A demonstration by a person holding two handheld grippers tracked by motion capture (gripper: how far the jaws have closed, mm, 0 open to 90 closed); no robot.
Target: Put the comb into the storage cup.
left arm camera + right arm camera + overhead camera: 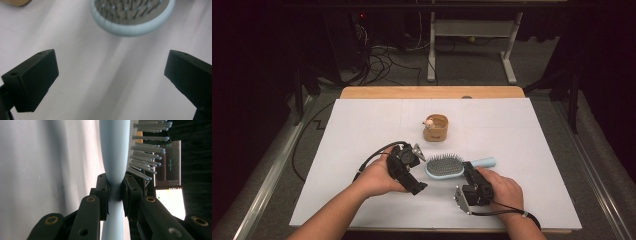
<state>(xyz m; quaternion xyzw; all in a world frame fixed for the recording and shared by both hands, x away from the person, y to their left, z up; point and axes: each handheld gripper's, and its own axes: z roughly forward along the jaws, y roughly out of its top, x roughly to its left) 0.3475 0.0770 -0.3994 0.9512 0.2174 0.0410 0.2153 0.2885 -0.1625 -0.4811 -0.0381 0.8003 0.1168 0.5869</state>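
A light blue hairbrush (pixel 447 167) is located on the white table cover (pixel 362 130), near the middle of the front half, with its bristles facing up and its handle directed to the right in the high view. The brush is gripped at the narrow neck between head and handle by the right gripper (pixel 469 175). In the right gripper view, both black pads are seen pressed against opposite sides of the hairbrush (pixel 115 157) neck, with the bristles projecting to the right; the right gripper (pixel 115 192) is thus closed firmly on the brush. The right hand (pixel 502 192) is positioned at the front right of the brush head.

The left gripper (pixel 409 167) is held in the left hand (pixel 379 177), just to the left of the brush head. In the left gripper view, the jaws of the left gripper (pixel 111 67) are spread wide apart, and bare table cover is seen between them. The rounded edge of the hairbrush (pixel 132 18) head lies ahead of the jaws, apart from both. Nothing is held by this gripper.

A small tan cup (pixel 435 128) is set farther back on the cover, behind the brush and well apart from both grippers. A pale round object rests at its rim; its nature cannot be determined.
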